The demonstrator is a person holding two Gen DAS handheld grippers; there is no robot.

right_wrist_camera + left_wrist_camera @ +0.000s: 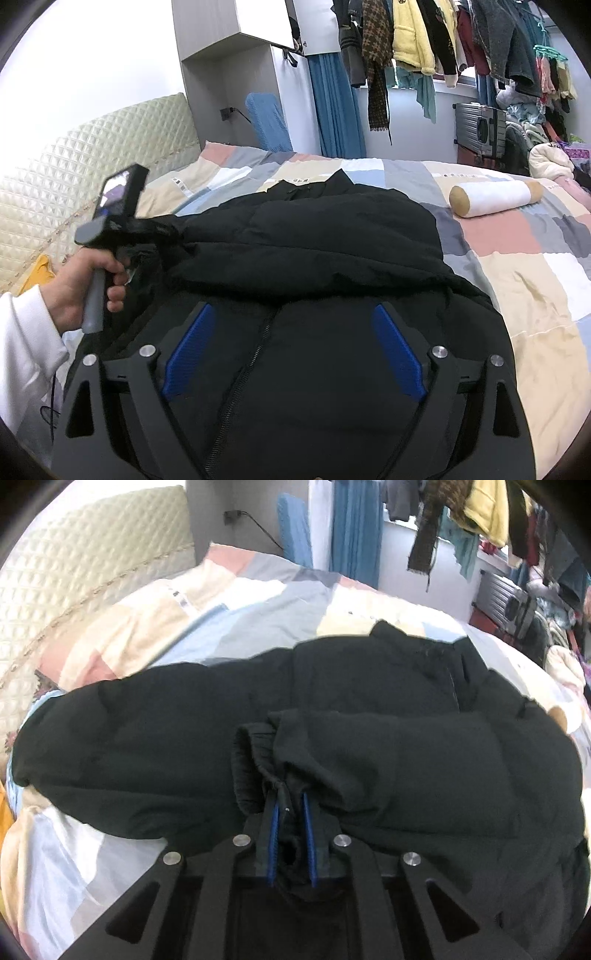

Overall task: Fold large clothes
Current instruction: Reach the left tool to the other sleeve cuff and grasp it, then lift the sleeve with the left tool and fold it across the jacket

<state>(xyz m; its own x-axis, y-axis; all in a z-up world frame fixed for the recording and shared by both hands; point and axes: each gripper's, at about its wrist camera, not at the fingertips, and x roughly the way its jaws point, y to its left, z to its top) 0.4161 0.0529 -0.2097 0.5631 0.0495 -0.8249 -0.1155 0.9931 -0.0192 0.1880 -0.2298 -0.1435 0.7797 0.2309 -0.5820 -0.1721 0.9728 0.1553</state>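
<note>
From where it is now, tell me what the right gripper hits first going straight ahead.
The right gripper is open, already low over the black jacket. Straight ahead it would likely meet the jacket's raised fold; depth is unclear.

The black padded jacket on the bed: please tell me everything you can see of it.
The black padded jacket is puffy and matte, with a front zipper and a raised collar. It lies spread on the patchwork quilt. The left gripper pinches its elastic sleeve cuff, pulled over the body. The right gripper hovers open above its front.
</note>
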